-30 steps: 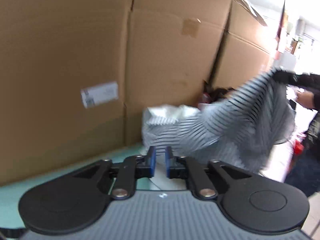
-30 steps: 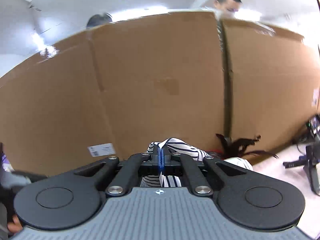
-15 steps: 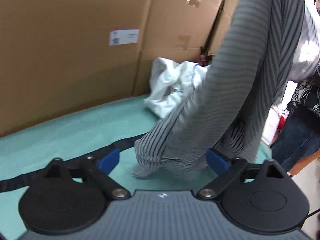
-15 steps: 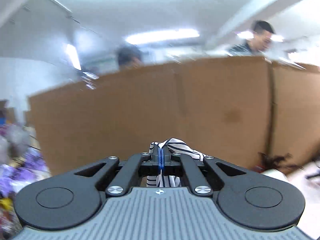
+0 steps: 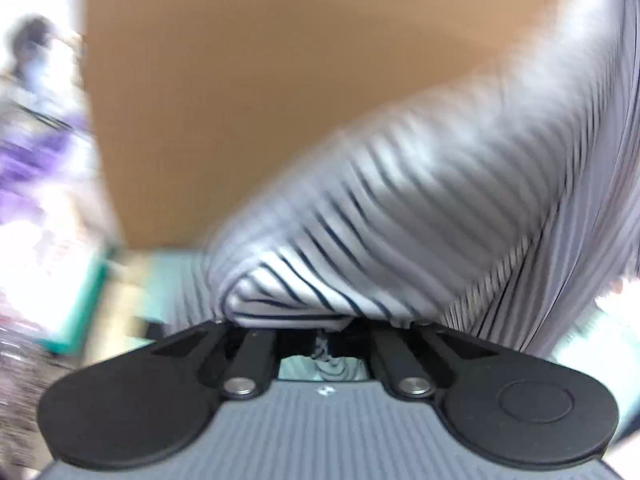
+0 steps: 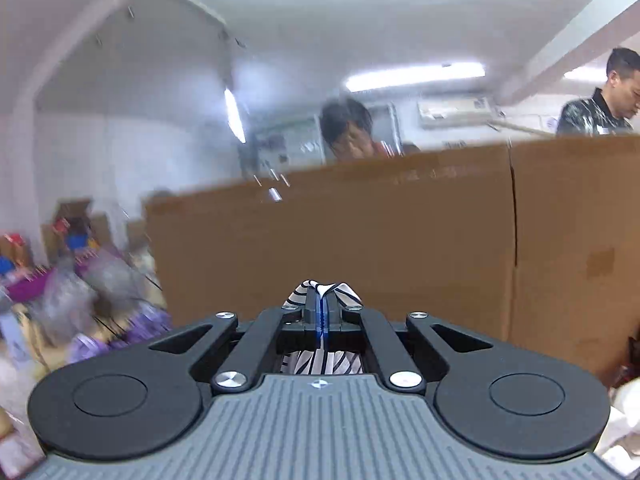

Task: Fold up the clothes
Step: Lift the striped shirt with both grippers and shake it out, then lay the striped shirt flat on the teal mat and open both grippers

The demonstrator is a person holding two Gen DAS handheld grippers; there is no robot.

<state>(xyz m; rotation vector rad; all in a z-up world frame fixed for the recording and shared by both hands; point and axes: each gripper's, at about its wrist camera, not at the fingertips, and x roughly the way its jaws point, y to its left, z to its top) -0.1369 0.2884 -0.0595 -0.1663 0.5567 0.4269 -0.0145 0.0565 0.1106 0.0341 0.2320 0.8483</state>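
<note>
A white shirt with thin dark stripes [image 5: 420,208] hangs stretched and blurred across the left wrist view, draped over my left gripper [image 5: 320,326]; its fingertips are hidden under the cloth, and a fold runs down between the finger bases. My right gripper [image 6: 322,312] is shut on a bunch of the same striped shirt [image 6: 320,292], held high, with more stripes showing below the fingers.
A wall of brown cardboard boxes [image 6: 400,240] stands ahead, also in the left wrist view [image 5: 260,80]. A strip of the teal table [image 5: 168,280] shows low left. Two people [image 6: 348,128] stand behind the boxes. Purple and mixed clutter [image 6: 60,292] lies at left.
My left gripper went from open beside the shirt to buried under it, swinging left. My right gripper rose, still shut on the shirt, and now looks over the box tops.
</note>
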